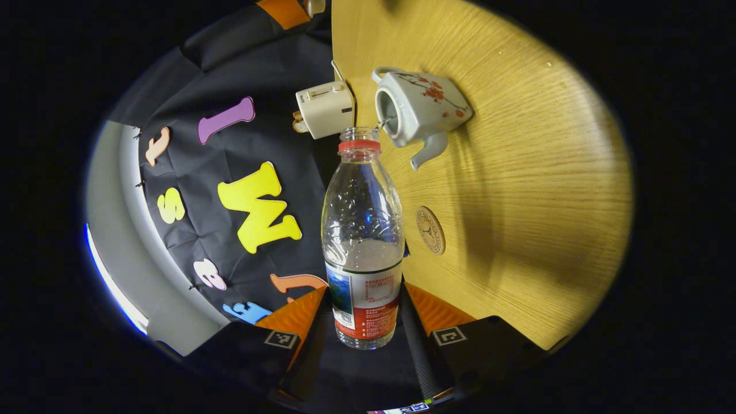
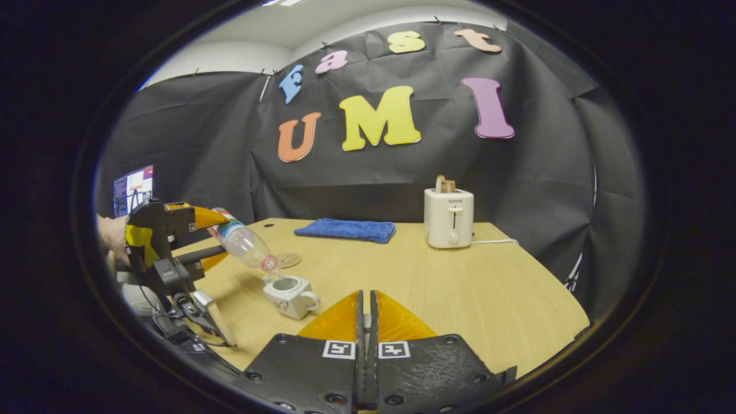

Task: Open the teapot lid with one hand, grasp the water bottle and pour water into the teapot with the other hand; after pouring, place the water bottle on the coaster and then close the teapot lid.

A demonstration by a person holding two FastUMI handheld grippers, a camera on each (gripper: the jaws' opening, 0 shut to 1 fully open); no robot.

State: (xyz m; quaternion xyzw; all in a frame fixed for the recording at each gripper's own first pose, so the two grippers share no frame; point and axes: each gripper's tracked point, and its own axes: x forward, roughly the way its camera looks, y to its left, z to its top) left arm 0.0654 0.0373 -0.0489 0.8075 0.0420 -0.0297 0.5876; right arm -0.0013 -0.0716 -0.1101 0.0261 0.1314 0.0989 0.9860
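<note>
In the left gripper view, the left tongs (image 1: 366,322) are clamped on the lower, labelled part of a clear plastic water bottle (image 1: 362,230), one finger on each side. The bottle is uncapped, with a red ring at its neck, and its mouth points at the open top of a white teapot (image 1: 417,112) painted with red blossoms. A thin stream of water runs from the mouth into the opening. The teapot stands on the wooden bench (image 1: 517,201) with no lid on it. A round coaster (image 1: 430,230) lies on the bench near the teapot, apart from it. A white toaster (image 1: 325,108) stands beyond the bottle's mouth.

In the right gripper view, the right tongs (image 2: 366,310) are closed together; whether anything thin is pinched between the tips cannot be told. Farther off, the left tongs (image 2: 215,238), held by a hand (image 2: 112,236), tilt the water bottle (image 2: 244,244) with its mouth down just above the teapot (image 2: 290,295). The coaster (image 2: 287,260) lies just behind the teapot. A folded blue cloth (image 2: 347,229) and the toaster (image 2: 449,217), with a slice of toast (image 2: 444,184) standing in it, sit toward the far side of the bench (image 2: 460,287).
</note>
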